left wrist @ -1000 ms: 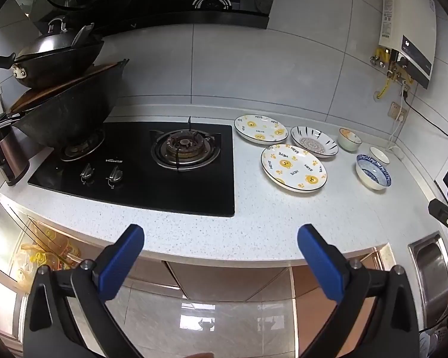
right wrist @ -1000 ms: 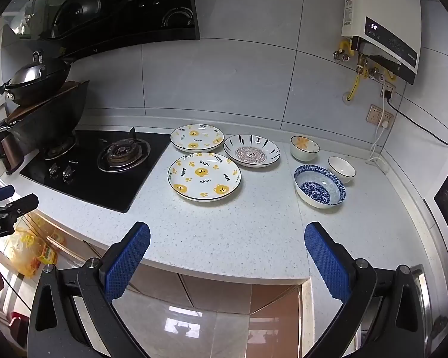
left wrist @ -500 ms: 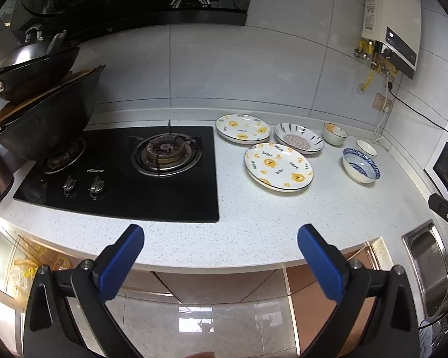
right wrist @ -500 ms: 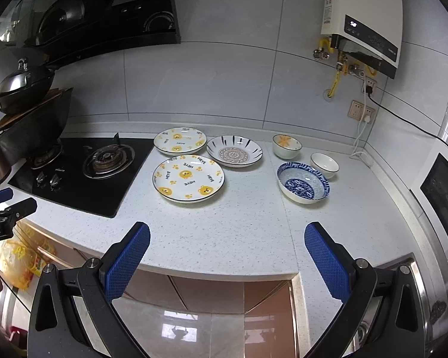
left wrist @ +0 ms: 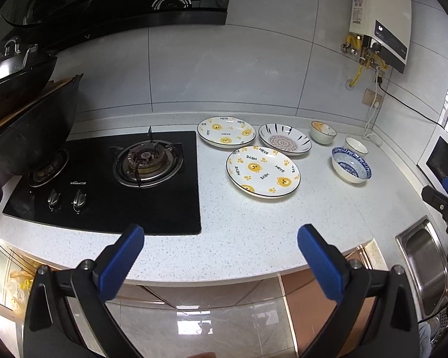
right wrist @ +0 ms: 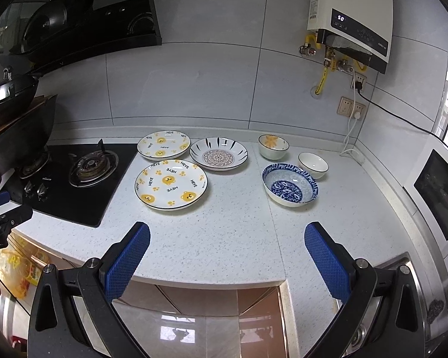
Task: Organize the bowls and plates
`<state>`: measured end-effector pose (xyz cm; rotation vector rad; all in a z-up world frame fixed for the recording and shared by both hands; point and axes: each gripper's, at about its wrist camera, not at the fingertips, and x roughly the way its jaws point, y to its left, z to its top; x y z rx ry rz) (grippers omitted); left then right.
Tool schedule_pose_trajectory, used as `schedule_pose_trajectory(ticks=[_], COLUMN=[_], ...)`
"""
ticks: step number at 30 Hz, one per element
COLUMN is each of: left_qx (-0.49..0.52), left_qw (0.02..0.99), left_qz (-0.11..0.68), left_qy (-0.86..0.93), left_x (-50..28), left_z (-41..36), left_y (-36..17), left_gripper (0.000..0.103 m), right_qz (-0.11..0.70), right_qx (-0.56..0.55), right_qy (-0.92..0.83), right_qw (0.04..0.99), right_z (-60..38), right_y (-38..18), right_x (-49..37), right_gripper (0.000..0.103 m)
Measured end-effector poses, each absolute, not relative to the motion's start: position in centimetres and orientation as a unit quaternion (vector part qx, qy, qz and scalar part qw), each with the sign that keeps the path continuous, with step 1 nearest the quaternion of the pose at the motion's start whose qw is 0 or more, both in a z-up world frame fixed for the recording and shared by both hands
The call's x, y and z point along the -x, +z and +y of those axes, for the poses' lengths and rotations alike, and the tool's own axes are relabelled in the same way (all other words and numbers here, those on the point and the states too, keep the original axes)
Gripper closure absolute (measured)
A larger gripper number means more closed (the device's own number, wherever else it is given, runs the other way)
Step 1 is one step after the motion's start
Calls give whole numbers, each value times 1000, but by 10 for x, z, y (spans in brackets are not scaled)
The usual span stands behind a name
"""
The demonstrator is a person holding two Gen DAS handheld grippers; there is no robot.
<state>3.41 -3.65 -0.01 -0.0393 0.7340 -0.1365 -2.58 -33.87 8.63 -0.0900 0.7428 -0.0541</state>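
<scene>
1. The left gripper point(left wrist: 221, 238) was spread wide at the front edge of the counter point(left wrist: 254, 229); nothing lay between its blue pads.
2. The right gripper point(right wrist: 227, 235) was likewise fully spread and held nothing.
3. Reference landmark: the gas stove point(right wrist: 71, 176), set into the counter.
4. The large bear plate point(right wrist: 170, 184) lay flat on the counter just beside the stove's edge. It was white with a dark rim, yellow bear faces, paw prints and the word "HEYE".
5. The small bear plate point(right wrist: 163, 145) carried the same pattern. It lay nearer the wall than the large one, also just beside the stove.
6. The patterned plate point(right wrist: 218, 153) lay on the far side of the small bear plate from the stove, just beside it. It was white with dark rim strokes and a brownish round medallion at centre.
7. The blue bowl point(right wrist: 289, 184) stood upright, well apart from the stove. Its interior was blue and white with a dense floral centre.
8. The flower bowl point(right wrist: 273, 146), white with an orange flower inside, stood near the wall beyond the patterned plate.
9. The plain white bowl point(right wrist: 313, 164), dark-rimmed, stood farthest from the stove, just beside the blue bowl.
</scene>
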Motion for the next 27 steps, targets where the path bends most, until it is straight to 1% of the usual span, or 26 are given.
schedule_pose_trajectory(ticks=[27], left_qx=[19], left_qw=[931], left_qz=[360], left_qy=[-57], left_x=[-2], left_z=[-15], left_y=[-3], left_gripper=[0], right_qz=[363], right_qx=[59], right_qy=[-13], right_qw=[930], right_z=[-312], right_y=[87], right_x=[47], right_gripper=[1])
